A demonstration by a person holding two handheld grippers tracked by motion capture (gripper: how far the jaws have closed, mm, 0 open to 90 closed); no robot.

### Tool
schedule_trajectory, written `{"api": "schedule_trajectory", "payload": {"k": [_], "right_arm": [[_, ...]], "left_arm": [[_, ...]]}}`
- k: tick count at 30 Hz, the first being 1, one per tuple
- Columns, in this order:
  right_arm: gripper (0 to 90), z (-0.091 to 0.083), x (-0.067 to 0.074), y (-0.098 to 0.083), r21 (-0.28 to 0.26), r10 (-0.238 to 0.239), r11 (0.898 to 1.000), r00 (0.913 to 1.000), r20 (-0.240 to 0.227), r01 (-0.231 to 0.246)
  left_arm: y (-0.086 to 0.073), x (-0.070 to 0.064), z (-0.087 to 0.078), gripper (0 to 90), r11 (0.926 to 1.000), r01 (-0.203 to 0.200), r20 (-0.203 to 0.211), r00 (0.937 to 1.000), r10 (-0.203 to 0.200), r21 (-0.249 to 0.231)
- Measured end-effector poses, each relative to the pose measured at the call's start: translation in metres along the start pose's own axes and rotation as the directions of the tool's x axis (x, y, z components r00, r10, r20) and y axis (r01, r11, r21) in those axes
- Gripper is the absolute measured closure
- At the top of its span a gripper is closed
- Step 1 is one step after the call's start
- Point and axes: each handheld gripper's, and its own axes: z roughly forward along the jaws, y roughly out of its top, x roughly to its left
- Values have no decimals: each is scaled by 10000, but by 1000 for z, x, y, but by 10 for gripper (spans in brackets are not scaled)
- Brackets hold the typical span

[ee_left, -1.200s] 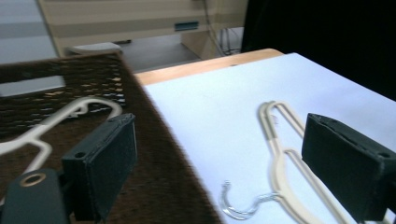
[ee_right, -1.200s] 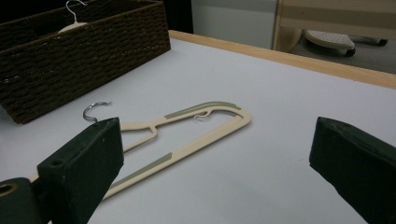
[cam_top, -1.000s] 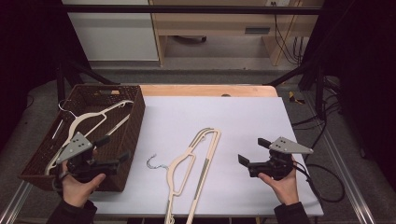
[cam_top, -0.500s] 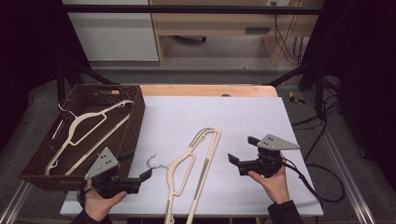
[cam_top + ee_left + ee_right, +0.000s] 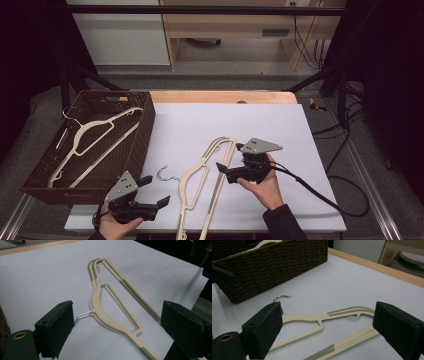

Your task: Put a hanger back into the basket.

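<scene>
A cream hanger (image 5: pixel 199 175) with a metal hook (image 5: pixel 164 173) lies flat on the white table top. My left gripper (image 5: pixel 156 190) is held low at the front edge, just left of the hook, jaws wide open and empty. In the left gripper view, the hanger (image 5: pixel 100 300) lies ahead between the jaws of the left gripper (image 5: pixel 120 326). My right gripper (image 5: pixel 227 162) hovers open over the hanger's long bar. Seen from the right gripper view, the hanger (image 5: pixel 312 318) and its hook (image 5: pixel 280 297) lie just beyond the right gripper (image 5: pixel 327 332).
A dark woven basket (image 5: pixel 142 130) stands at the left with a second cream hanger (image 5: pixel 87 135) inside. Its wall (image 5: pixel 274 265) rises behind the hook. A wooden edge (image 5: pixel 220 96) runs along the table's far side. A cable (image 5: pixel 320 192) trails right.
My left gripper has moved right from the basket's front toward the hanger's hook. My right gripper has moved left over the hanger. The hanger has stayed in place.
</scene>
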Motion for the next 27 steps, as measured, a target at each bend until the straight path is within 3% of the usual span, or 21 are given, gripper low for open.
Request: {"api": "schedule_trajectory", "payload": {"k": [8, 14, 20, 27], "right_arm": [[138, 32, 18, 9, 378, -310, 9988, 9986, -439, 326], [207, 55, 28, 12, 729, -564, 9954, 9947, -865, 628], [256, 78, 36, 12, 1120, -665, 9905, 9908, -1175, 798], [327, 103, 44, 10, 1471, -754, 9842, 9852, -1536, 982]], "left_arm": [[-14, 5, 0, 115, 9989, 30, 43, 10000, -32, 464], [-22, 6, 6, 114, 9949, 31, 44, 10000, -36, 1006], [-30, 7, 14, 119, 9877, -197, -115, 9997, 217, 1551], [-33, 7, 17, 116, 9859, -159, -6, 9999, 163, 1665]]}}
